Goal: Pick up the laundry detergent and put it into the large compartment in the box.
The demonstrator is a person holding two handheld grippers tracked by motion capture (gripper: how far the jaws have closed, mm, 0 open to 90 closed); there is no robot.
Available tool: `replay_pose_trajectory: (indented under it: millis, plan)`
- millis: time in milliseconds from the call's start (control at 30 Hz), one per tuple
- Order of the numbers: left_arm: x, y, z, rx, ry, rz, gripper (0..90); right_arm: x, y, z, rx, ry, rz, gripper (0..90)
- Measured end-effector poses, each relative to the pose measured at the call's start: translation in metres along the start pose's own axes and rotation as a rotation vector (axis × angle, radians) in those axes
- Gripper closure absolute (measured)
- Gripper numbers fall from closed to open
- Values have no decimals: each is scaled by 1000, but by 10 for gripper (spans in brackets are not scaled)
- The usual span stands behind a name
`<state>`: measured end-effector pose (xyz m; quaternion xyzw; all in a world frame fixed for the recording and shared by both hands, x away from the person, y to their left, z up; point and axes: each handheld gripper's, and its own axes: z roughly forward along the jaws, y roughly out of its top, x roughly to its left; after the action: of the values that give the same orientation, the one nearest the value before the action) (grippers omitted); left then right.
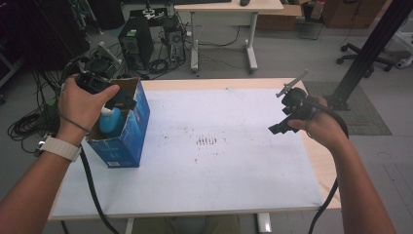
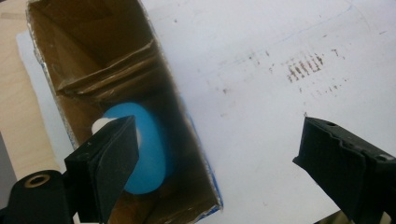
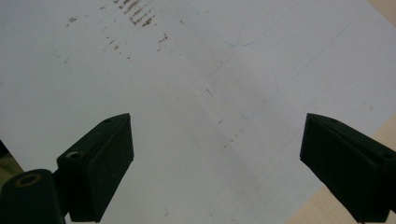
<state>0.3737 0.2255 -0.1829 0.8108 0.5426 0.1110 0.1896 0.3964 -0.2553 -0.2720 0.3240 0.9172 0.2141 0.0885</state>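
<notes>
Bottle (image 2: 147,154), blue with a white cap, lies deep in the open blue box (image 1: 131,141) at the table's (image 1: 321,165) left side, its lower part hidden by the box walls. Left gripper (image 2: 215,154) hovers above the box mouth, jaws wide, holding nothing. Right gripper (image 3: 217,158) hangs over the white sheet (image 3: 196,93), jaws wide and empty, hand tilted inward.

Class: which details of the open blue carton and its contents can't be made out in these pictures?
- Blue bottle: lower body hidden by the carton walls, high view.
- Bottle cap: partly behind a left gripper jaw, left gripper view.
- Carton print: too small, high view.
</notes>
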Motion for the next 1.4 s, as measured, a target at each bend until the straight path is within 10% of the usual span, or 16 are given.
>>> replay_pose_trajectory:
  millis: [1400]
  plan:
    - [-53, -1, -1, 8, -119, 264, 115, 3, 3, 3, 2, 7, 4, 98]
